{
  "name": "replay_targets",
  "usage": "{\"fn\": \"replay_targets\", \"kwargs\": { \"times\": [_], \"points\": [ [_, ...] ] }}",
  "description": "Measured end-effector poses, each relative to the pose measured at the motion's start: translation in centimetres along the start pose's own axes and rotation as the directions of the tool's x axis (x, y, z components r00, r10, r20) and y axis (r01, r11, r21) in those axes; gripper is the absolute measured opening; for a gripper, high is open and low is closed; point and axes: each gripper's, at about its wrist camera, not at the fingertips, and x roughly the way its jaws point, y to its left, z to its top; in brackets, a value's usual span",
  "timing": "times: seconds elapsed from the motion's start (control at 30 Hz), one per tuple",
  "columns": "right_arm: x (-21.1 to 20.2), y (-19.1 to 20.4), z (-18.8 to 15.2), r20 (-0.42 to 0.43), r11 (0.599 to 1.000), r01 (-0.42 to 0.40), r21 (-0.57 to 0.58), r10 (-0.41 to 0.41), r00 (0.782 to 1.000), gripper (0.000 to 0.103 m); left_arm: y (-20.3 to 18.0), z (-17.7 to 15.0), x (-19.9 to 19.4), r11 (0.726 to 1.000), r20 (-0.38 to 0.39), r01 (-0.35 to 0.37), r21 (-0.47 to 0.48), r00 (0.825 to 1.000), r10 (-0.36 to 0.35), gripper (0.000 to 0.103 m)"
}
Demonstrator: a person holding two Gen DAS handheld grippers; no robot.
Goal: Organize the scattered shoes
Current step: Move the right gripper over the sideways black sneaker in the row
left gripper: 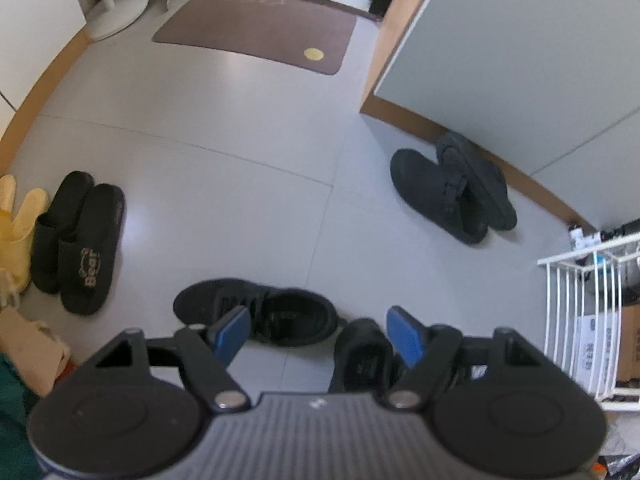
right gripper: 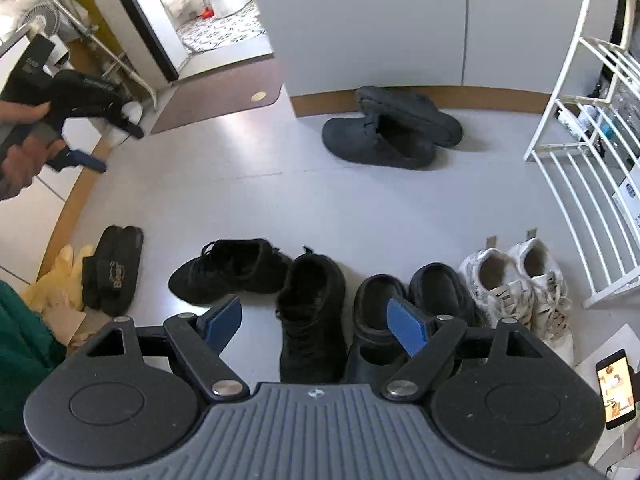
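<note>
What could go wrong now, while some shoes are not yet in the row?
1. The black sneaker lies crooked, its heel touching its partner; pulling one may shift the other.
2. One black clog leans on the other by the wall; lifting either could topple the pair.
3. Both grippers are open and empty.

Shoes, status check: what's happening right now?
Both grippers open, empty: left gripper, right gripper. Black sneaker askew by row. Dark clogs stray at wall.
</note>
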Motion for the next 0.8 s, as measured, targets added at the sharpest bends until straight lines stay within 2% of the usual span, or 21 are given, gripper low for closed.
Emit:
{"fn": "replay_targets", "kwargs": {
  "times": [0.13, 0.27, 0.37, 0.43, 0.53, 0.8],
  "points": [
    [-0.4, -1.7, -0.3, -0.039, 0.997, -0.061, 0.052, 0.063, 0.997, 0.084, -1.1, -2.2, -1.7, 1.0, 0.009, 0.005, -0.002, 1.0, -0.005, 0.083],
    [-0.8, -1.8, -0.4, -0.048, 0.998, -0.062, 0.032, 0.064, 0.997, 0.085, -2.1, -5.0, -3.1, 0.999, -0.005, 0.013, 0.053, 1.0, -0.013, 0.085],
    [-1.2, -2.0, -0.3, -0.04, 0.999, -0.039, 0.001, 0.039, 0.998, 0.085, -2.3, -6.3, -4.0, 0.998, 0.008, 0.013, 0.066, 1.0, -0.013, 0.091],
    [-1.2, -2.5, -0.3, -0.042, 1.0, -0.013, -0.006, 0.013, 0.999, 0.085, -2.7, -7.4, -4.1, 0.993, 0.026, -0.013, 0.116, 1.0, 0.01, 0.091],
    [-1.2, -3.7, -0.4, -0.027, 0.997, 0.076, 0.009, -0.076, 0.997, 0.085, -3.0, -8.9, -4.0, 0.982, 0.051, -0.051, 0.184, 0.998, 0.042, 0.091],
    [-0.1, -4.3, -0.8, -0.036, 0.992, 0.114, 0.062, -0.112, 0.993, 0.089, -1.0, -11.7, -0.5, 0.976, 0.012, -0.026, 0.218, 1.0, 0.024, 0.091]
  ]
}}
